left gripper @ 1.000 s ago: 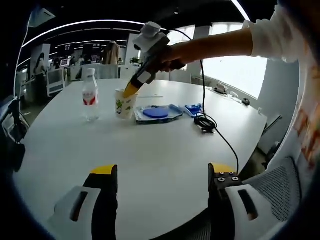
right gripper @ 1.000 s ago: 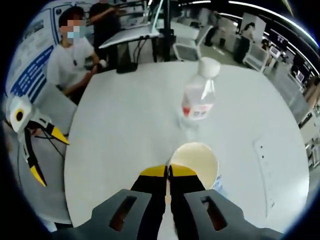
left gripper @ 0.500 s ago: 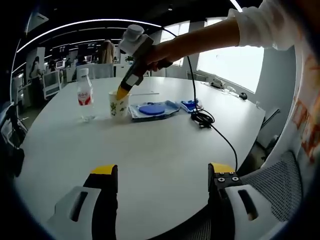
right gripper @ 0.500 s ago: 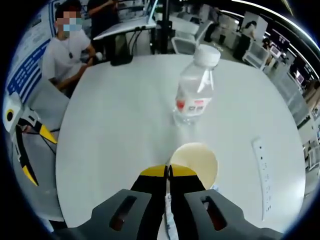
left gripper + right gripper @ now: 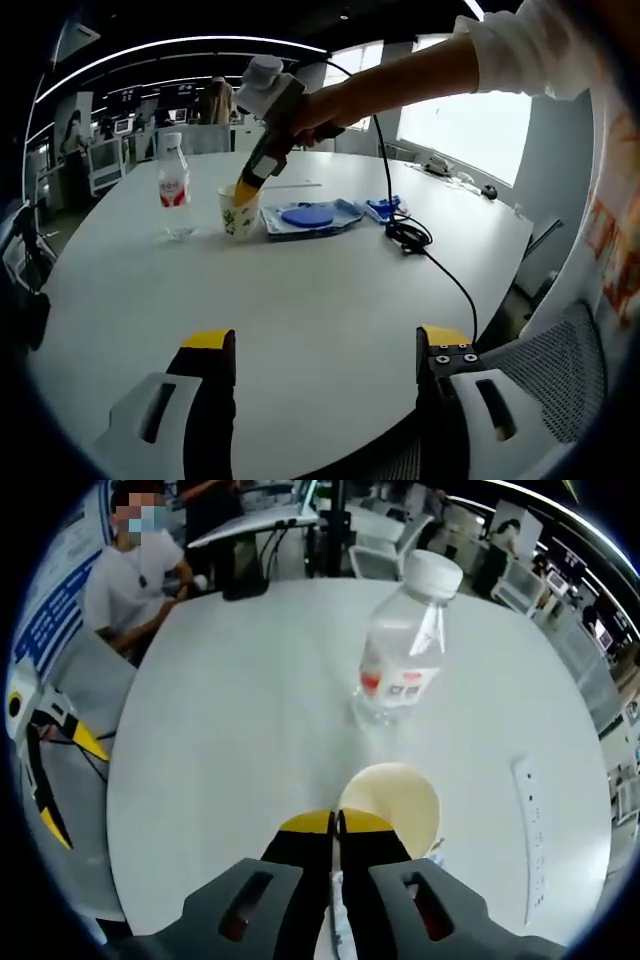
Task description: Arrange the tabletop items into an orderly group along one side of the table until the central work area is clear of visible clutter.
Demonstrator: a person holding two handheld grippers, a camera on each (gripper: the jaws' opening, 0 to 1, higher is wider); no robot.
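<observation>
Right gripper view: tool (image 5: 337, 825) pinches round paper cup's (image 5: 392, 805) thin rim.

The right gripper (image 5: 336, 825) has its yellow-tipped jaws pinched together on the near rim of a paper cup (image 5: 392, 805) standing on the white table (image 5: 230, 740); a capped water bottle (image 5: 405, 655) stands just beyond

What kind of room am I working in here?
Most likely an open-plan office or lab meeting area: a large round white table, rows of desks with monitors behind it, a mesh office chair, and big windows along one wall.
</observation>
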